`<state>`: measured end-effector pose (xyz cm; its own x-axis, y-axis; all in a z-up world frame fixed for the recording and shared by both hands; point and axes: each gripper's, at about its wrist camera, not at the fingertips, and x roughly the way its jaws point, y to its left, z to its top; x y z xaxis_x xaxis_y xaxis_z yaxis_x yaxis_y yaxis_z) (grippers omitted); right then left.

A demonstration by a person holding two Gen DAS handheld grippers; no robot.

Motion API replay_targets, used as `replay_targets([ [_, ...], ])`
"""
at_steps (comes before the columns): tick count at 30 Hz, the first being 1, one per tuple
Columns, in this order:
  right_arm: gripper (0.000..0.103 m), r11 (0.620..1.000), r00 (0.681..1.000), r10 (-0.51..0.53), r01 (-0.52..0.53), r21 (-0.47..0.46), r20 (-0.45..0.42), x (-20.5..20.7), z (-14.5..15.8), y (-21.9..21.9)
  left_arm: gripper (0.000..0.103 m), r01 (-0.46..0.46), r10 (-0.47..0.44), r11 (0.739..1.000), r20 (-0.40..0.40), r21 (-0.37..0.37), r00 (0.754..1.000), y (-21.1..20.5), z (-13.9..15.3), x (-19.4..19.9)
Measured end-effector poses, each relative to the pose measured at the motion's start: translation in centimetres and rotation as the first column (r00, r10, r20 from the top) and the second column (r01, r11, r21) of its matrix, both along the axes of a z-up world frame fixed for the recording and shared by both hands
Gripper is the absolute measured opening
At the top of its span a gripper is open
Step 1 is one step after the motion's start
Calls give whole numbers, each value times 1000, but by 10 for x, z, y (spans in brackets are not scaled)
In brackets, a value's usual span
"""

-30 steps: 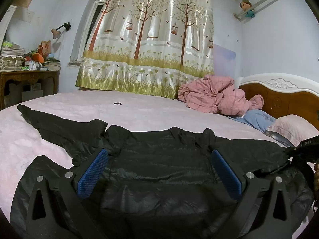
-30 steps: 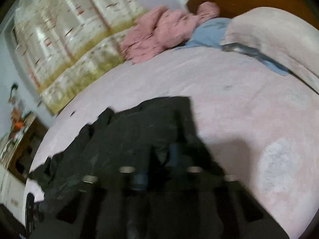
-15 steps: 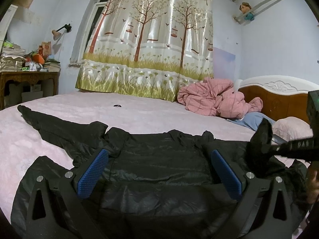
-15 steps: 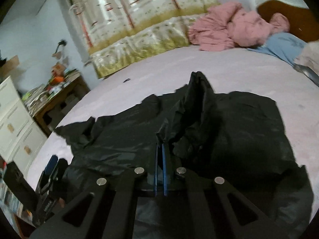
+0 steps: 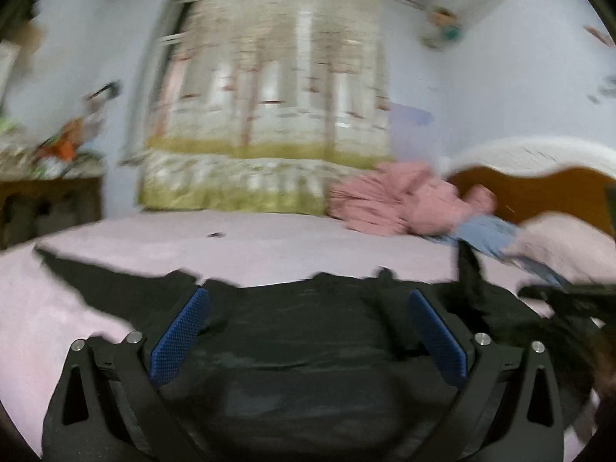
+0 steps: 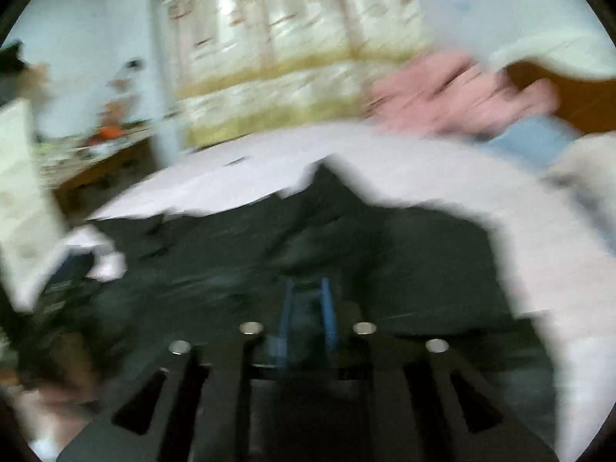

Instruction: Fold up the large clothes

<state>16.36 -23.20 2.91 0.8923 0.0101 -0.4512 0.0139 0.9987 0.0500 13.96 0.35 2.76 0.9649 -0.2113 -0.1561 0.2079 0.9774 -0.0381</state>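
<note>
Fingers of my right gripper (image 6: 308,308) opening, small gap, contents too blurred to tell; left gripper (image 5: 308,338) spread wide over black puffy nylon jacket (image 5: 300,331) on pink bedsheet (image 5: 269,246). Risk: folded sleeve at 2 o'clock springs back after release.

Black jacket (image 5: 300,331), pink bedsheet (image 5: 269,238), blue gripper pads (image 5: 181,337), seemingly tree-patterned curtain (image 5: 269,115)

No text, label, brand, number or sign could be read in either view; both pictures were blurred, and no surface bore legible writing.
</note>
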Motion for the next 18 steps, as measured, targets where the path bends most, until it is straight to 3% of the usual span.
replay_targets([
  [3, 23, 996, 996, -91, 91, 2, 15, -6, -7, -23, 96, 201, -199, 979, -78, 25, 977, -33, 15, 3],
  [5, 23, 991, 992, -123, 122, 54, 3, -8, -15, -40, 97, 336, -335, 942, -156, -21, 929, -53, 24, 15],
  [8, 23, 987, 988, -153, 152, 53, 8, -13, -24, -48, 97, 449, -460, 887, -278, -106, 843, -86, 31, 44],
  [10, 23, 985, 985, -170, 170, 19, 23, -17, -32, -48, 97, 488, -497, 864, -352, -120, 793, -113, 31, 66],
  [13, 23, 984, 984, -173, 171, 53, 36, -20, -38, -52, 96, 503, -492, 858, -447, -105, 747, -152, 24, 93],
  [18, 23, 939, 964, -265, 255, 232, 10, -26, -52, -93, 84, 475, -467, 870, -538, -135, 702, -186, 9, 127],
])
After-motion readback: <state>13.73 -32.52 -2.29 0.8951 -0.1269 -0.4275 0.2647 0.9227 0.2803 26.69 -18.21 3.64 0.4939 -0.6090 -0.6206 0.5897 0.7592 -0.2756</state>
